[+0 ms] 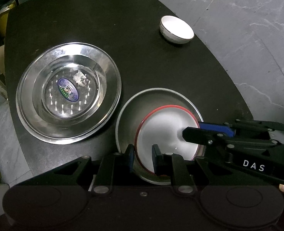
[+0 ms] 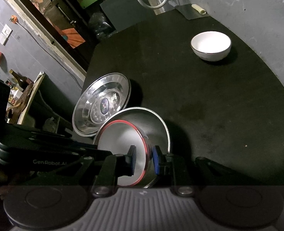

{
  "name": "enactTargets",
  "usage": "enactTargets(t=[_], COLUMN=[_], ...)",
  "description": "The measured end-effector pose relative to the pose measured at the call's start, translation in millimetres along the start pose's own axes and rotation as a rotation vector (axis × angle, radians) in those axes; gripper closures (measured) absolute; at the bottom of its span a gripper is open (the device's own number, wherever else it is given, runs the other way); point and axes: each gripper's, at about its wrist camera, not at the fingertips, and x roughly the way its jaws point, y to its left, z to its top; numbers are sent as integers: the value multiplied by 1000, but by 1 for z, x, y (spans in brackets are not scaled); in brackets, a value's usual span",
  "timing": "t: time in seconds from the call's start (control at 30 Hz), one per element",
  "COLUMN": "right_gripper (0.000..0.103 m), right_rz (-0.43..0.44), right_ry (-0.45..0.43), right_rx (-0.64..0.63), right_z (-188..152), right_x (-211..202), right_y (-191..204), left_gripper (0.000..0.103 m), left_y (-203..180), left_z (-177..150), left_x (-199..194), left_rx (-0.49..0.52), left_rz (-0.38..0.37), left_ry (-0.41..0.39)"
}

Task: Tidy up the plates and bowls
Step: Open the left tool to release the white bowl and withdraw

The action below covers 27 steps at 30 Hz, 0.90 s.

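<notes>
left wrist view, nearest first: the left gripper point(image 1: 143, 156) has its jaws clenched on the near rim of a red-rimmed white bowl point(image 1: 161, 132), and the right gripper point(image 1: 209, 130) pinches the same rim from the right side. that bowl sits inside a plain steel plate point(image 1: 151, 100) on the black tabletop point(image 1: 122, 19). it looks tilted rather than seated flat, though the glare makes that hard to judge. just beside, to the left, a steel plate with an oval label point(image 1: 68, 89) lies apart, seemingly with a smaller steel dish nested in it. well beyond, a small white bowl point(image 1: 176, 29) stands alone near the far edge.

so one bowl is gathered onto a plate; the far bowl and the labelled plate look still unsorted. the near rim of the plain plate is cut off behind the gripper bodies, and the label's print is unreadable.
</notes>
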Motion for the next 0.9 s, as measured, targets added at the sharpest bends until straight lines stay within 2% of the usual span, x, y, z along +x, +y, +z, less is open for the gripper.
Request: enactTargets(t=[0.57, 0.9], right_gripper=[81, 80], right_rz=[4, 8], right_ry=[21, 18], right_rx=[10, 4], right_z=[3, 5], right_x=[6, 6], right_y=[-3, -4], left_gripper=[82, 80], left_y=[2, 5], left_z=[4, 6], left_x=[4, -2], left_rx=[-8, -21], left_rz=[3, 11], left_ry=[12, -6])
